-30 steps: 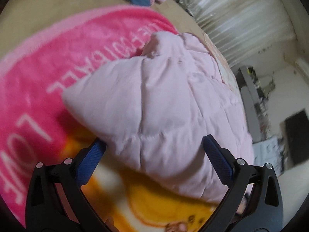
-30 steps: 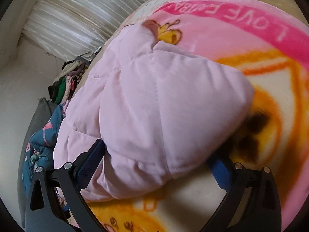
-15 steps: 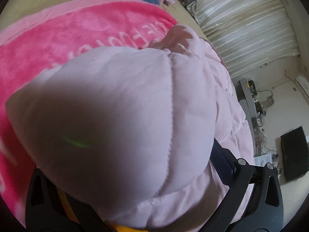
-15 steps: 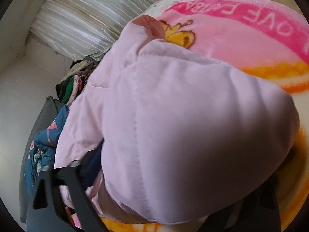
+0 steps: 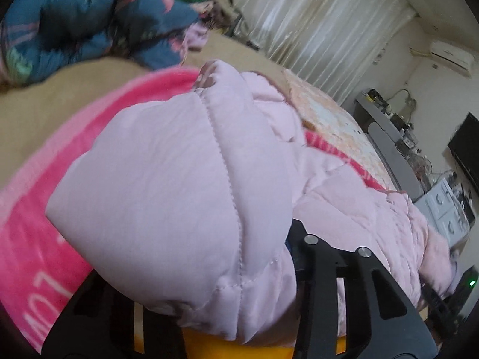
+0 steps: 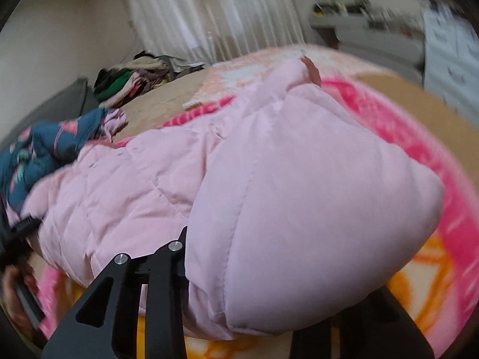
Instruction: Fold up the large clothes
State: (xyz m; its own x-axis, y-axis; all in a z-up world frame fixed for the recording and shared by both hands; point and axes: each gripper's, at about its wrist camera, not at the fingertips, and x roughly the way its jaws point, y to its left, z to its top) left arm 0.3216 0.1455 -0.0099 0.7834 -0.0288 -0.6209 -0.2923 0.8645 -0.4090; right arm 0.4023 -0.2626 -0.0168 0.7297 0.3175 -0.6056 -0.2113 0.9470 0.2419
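Observation:
A pale pink quilted jacket (image 5: 185, 185) lies on a pink and orange blanket (image 5: 27, 239) on a bed. In the left wrist view my left gripper (image 5: 209, 308) is shut on a puffy corner of the jacket, which bulges over the jaws and hides the fingertips. In the right wrist view the jacket (image 6: 299, 203) bulges the same way over my right gripper (image 6: 254, 314), shut on another corner of it. Both corners are lifted off the blanket (image 6: 434, 299). The rest of the jacket trails behind across the bed.
A dark blue patterned garment (image 5: 74, 21) lies at the bed's far side, also in the right wrist view (image 6: 45, 149). A heap of clothes (image 6: 131, 80) sits by the white curtains (image 5: 314, 30). A desk with electronics (image 5: 395, 125) and a dark screen (image 5: 464, 146) stand beyond the bed.
Both grippers went from open around the jacket's corners to shut on them. They have lifted the corners and tilted up, so more of the room shows.

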